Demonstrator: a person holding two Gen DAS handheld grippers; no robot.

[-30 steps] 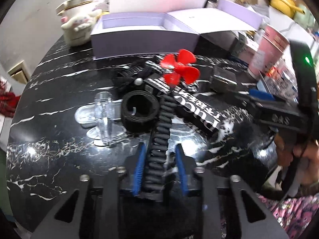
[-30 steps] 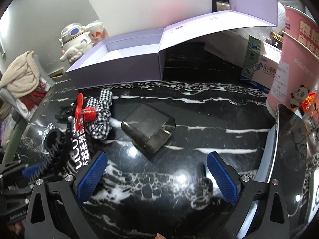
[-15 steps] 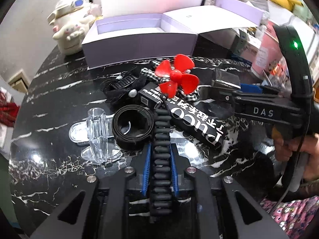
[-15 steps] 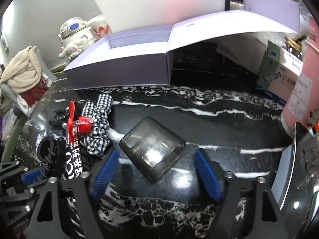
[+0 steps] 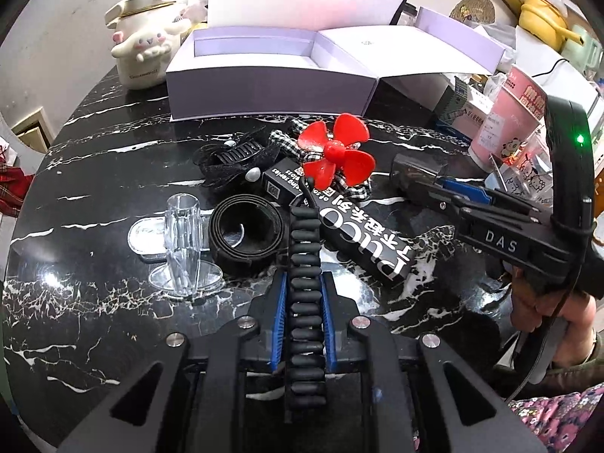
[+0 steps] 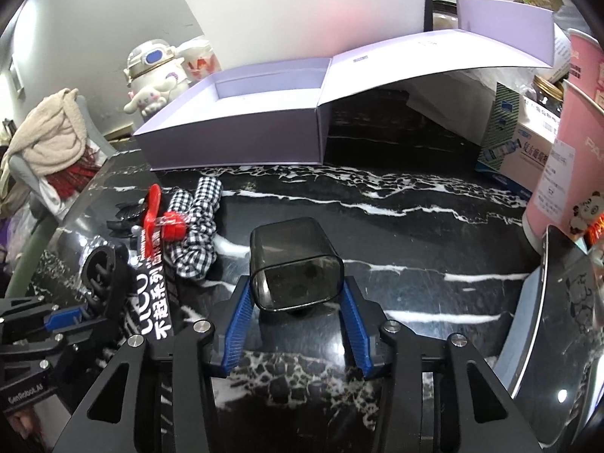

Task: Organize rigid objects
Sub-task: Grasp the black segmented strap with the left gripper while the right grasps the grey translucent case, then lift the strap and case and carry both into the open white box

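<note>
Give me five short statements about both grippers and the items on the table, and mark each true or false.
1. The left gripper is shut on the ribbed black handle. True.
2. The right gripper grips the red fan. False: its fingers flank the smoky box.
3. The lavender box is closed. False: it lies open, its tray empty.
4. The clear stand is left of the black ring in the left wrist view. True.
5. The fan lies inside the lavender box. False: it is on the table.
</note>
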